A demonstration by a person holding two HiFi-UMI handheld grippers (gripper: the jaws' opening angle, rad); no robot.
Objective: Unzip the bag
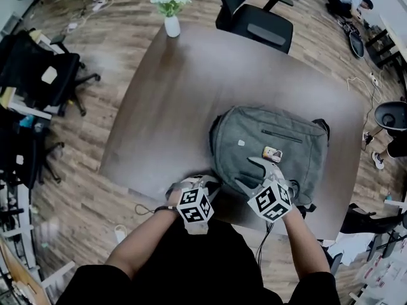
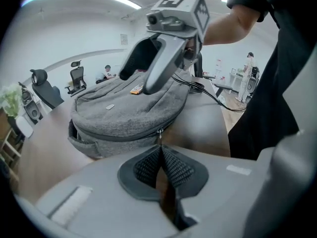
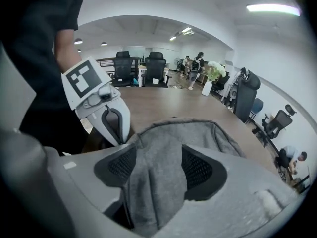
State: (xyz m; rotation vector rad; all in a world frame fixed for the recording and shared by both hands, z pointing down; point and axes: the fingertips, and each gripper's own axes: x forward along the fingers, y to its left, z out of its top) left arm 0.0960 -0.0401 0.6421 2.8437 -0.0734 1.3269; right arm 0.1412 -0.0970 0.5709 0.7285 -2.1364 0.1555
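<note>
In the head view, the grey backpack [image 1: 273, 138] lies flat on the brown worktop [image 1: 178, 107], close to the near edge. Much free worktop is at its left and behind it, up to a flower vase [image 1: 172, 25] at the far edge.

In the left gripper view, my left claw [image 2: 161, 155] is pressed together on the zipper pull [image 2: 159, 134]. The zip line is closed, so the inside does not show.

In the right gripper view, my right claw [image 3: 158, 167] is spread wide, with a fold of backpack fabric between the pads.
</note>
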